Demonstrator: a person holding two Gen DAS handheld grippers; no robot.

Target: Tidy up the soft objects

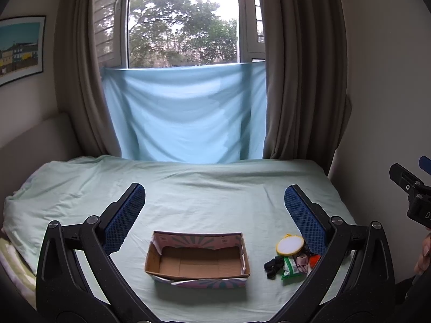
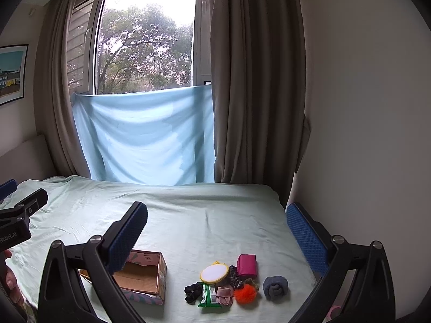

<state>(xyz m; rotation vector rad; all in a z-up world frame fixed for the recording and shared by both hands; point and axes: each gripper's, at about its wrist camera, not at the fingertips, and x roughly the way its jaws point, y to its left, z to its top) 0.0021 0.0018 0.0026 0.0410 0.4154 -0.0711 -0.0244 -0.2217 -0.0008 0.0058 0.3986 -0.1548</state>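
While both tools gape empty, our left tool point(image 1: 215, 207) hides half the pile point(image 1: 289, 259); our right tool point(image 2: 216, 224) covers the box's point(image 2: 150, 277) near corner.

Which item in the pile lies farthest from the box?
The grey rolled sock. It sits alone at the pile's right edge, beyond the orange pompom and pink pouch, opposite the box.
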